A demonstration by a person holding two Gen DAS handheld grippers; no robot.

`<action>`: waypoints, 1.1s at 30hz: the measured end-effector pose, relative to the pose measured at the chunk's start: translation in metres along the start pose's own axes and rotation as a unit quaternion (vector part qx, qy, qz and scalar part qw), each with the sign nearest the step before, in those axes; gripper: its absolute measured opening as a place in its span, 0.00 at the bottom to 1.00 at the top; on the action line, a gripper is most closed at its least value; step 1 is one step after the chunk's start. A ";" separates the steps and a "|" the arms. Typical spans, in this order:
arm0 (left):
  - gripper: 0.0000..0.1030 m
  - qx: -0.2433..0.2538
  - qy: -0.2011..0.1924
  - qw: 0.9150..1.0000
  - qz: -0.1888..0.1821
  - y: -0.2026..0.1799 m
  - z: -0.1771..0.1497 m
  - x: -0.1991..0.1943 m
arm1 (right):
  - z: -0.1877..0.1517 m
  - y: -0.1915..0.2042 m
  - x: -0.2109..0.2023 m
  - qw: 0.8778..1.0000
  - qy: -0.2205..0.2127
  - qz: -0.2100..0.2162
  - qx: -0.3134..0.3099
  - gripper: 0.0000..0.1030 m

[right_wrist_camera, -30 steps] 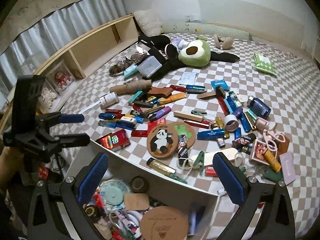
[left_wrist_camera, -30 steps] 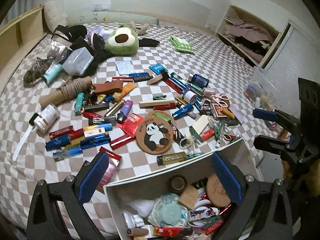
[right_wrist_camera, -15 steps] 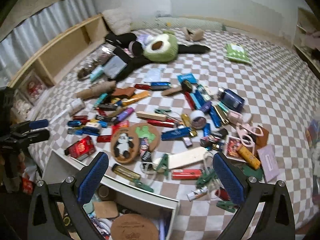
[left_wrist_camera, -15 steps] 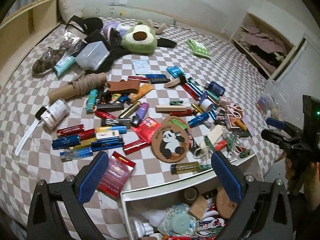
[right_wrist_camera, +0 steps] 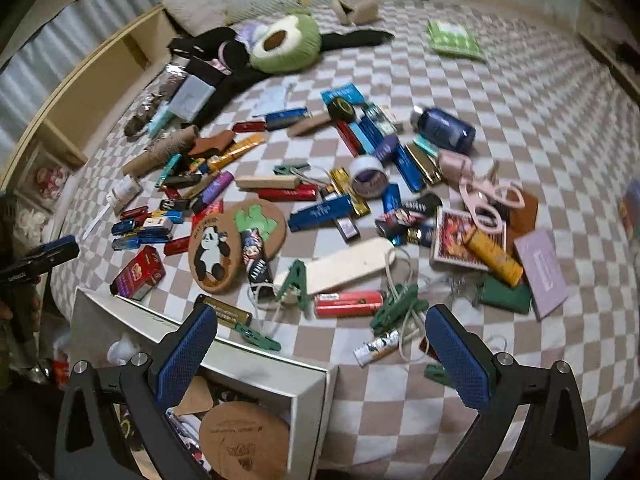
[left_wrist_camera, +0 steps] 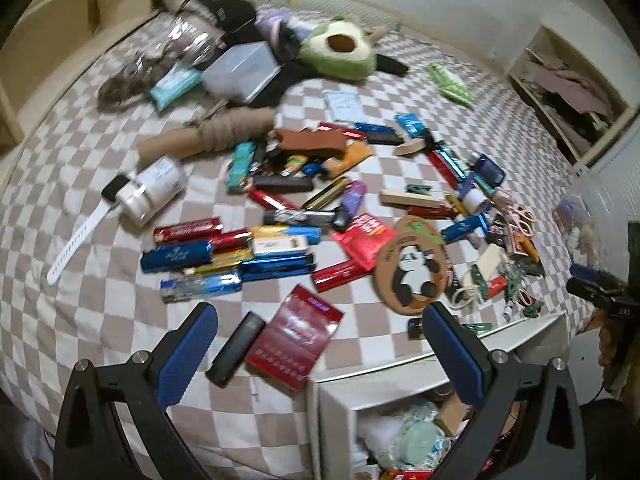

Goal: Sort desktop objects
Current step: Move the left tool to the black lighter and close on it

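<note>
**Clutter spread on the bed, both grippers empty**

Clutter point(left_wrist_camera: 280, 240) covers the checkered bedspread point(left_wrist_camera: 80, 312): lighters, pens, clips, a round panda coaster point(left_wrist_camera: 412, 270) and a red card pack point(left_wrist_camera: 294, 338). I hold my left gripper point(left_wrist_camera: 320, 360) low over the near edge of the bed, jaws spread wide with nothing between them; the red pack and a black tube point(left_wrist_camera: 236, 348) lie on the cloth in the gap. A white box point(left_wrist_camera: 332, 408) sits just below the bed edge, already holding odds and ends.

My right gripper point(right_wrist_camera: 322, 360) hangs over the same box point(right_wrist_camera: 308, 396) and the bed's near edge, tilted down, jaws also spread and empty. Green clips point(right_wrist_camera: 396, 308), a red lighter point(right_wrist_camera: 348, 303) and pink scissors point(right_wrist_camera: 490, 200) lie ahead of it. Each gripper shows at the far side of the other's view.
</note>
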State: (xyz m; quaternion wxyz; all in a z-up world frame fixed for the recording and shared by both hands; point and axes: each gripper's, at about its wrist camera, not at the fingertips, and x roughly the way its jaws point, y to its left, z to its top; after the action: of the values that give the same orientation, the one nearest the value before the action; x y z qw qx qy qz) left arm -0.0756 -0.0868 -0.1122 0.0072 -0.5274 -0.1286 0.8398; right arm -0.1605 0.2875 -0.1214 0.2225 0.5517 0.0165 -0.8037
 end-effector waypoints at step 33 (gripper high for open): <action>0.98 -0.288 0.189 0.931 -0.118 0.066 -0.033 0.087 | -0.005 -0.020 0.028 0.995 0.078 0.008 0.065 1.00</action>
State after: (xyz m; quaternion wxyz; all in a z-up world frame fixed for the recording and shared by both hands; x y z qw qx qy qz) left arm -0.0765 -0.1308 -0.2171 -0.0217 -0.6365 -0.4230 0.6446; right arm -0.1718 0.2979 -0.1527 0.1910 0.6258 -0.0227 -0.7559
